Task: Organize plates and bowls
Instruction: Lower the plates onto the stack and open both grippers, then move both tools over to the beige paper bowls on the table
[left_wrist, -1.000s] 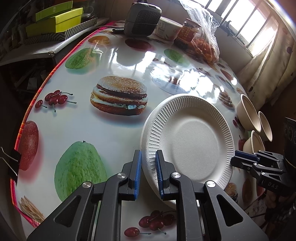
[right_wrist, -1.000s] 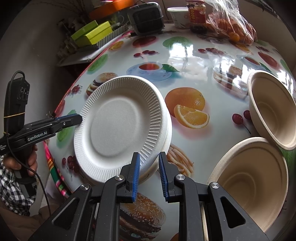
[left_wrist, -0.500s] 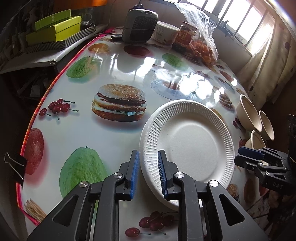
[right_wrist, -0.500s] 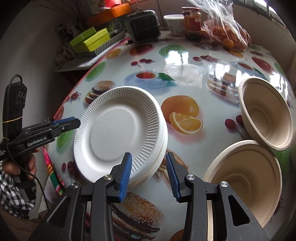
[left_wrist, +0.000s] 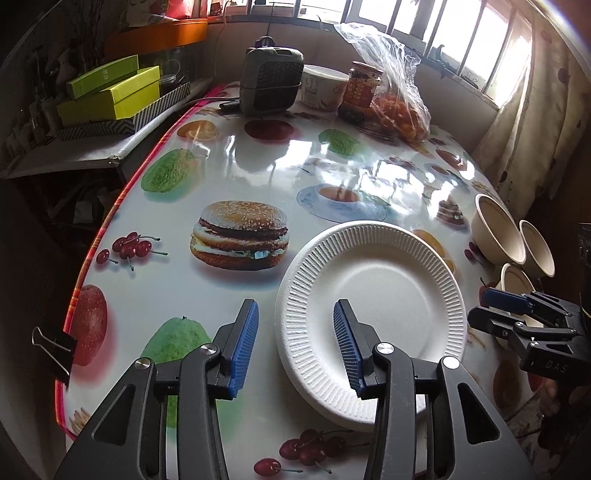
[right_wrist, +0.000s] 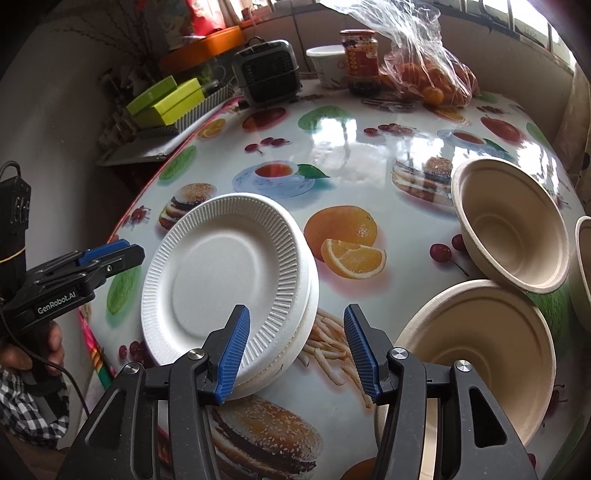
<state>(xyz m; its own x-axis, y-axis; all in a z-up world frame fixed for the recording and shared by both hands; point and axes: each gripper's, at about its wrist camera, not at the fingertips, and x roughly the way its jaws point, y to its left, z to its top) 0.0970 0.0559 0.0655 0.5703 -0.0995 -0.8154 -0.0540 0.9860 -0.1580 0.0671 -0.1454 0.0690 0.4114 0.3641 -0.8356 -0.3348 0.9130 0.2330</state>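
Left tongs (left_wrist: 295, 345), nearest the left wrist view: jaws have just been opening and now stand apart, straddling the near-left rim of the plate stack (left_wrist: 373, 310) with neither blue pad pressing on it. Right tongs (right_wrist: 297, 350), nearest the right wrist view: jaws likewise have just been opening; the left pad overlaps the stack's near edge in the picture, the right pad hangs over the printed fries just beside the stack, and nothing is gripped. The white ribbed plates (right_wrist: 229, 284) lie stacked flat on the desk (left_wrist: 229, 158), near its front edge, between the two tongs. To the right of the stack stand three tan bowls: the nearest bowl (right_wrist: 484, 354) touches the middle bowl (right_wrist: 513, 221) behind it; a third bowl (right_wrist: 583, 273) shows only at the frame's edge. Beyond the stack, at the far side of the desk, stand a small grey heater (left_wrist: 271, 83), a white cup (left_wrist: 323, 88), a jar (left_wrist: 360, 90) and a clear bag of oranges (left_wrist: 400, 107). Left of the heater, off the desk, lie yellow-green boxes (left_wrist: 110, 94).
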